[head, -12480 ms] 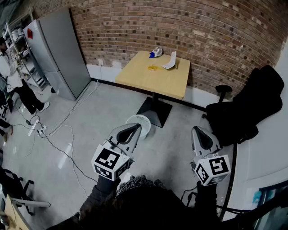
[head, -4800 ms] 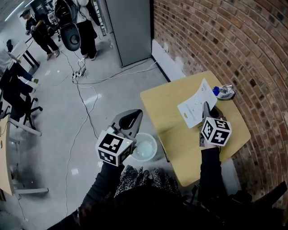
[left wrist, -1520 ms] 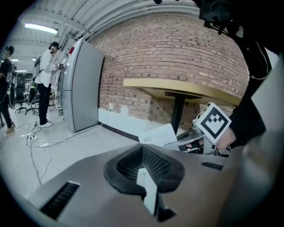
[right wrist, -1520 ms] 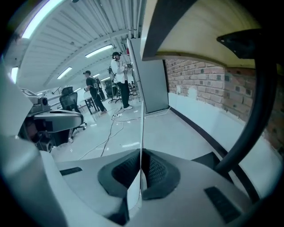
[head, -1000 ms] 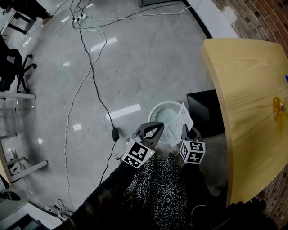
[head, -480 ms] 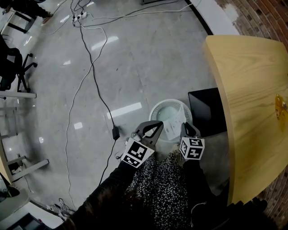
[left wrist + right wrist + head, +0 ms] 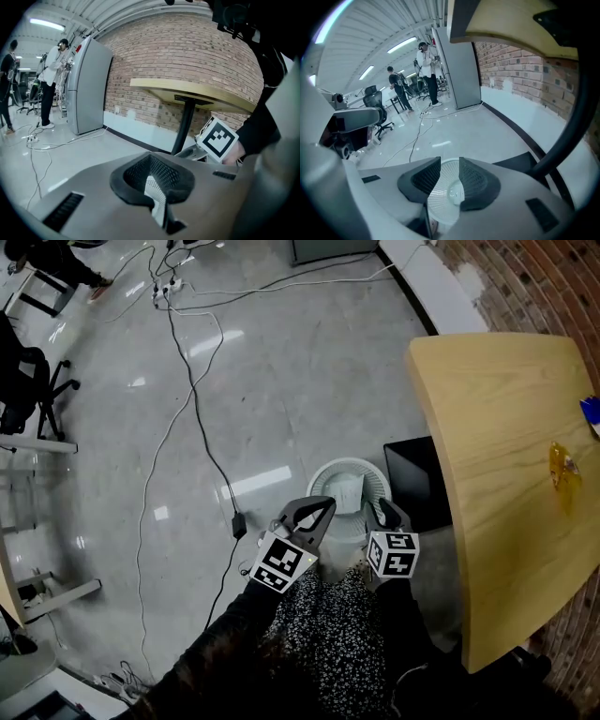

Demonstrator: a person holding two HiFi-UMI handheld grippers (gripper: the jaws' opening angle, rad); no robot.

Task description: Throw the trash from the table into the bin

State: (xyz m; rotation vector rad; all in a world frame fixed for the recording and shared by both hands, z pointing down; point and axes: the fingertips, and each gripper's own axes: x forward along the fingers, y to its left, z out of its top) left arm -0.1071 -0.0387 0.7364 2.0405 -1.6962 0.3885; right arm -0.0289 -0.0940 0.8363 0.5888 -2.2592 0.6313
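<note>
Head view, lower centre: paper (image 7: 347,491) lying in bin (image 7: 319,474); right gripper (image 7: 385,505) at rim, jaws just parted, empty; left gripper (image 7: 327,505) alongside, jaws shut.

Person viewed from above. Long black sleeves (image 7: 225,638); black top (image 7: 328,629) flecked with white. The left gripper (image 7: 325,506) and right gripper (image 7: 382,509) are smooth pale-grey shells, each fitted with black mesh-textured pads (image 7: 419,180) and a white cube (image 7: 283,562) bearing black square markers.
</note>
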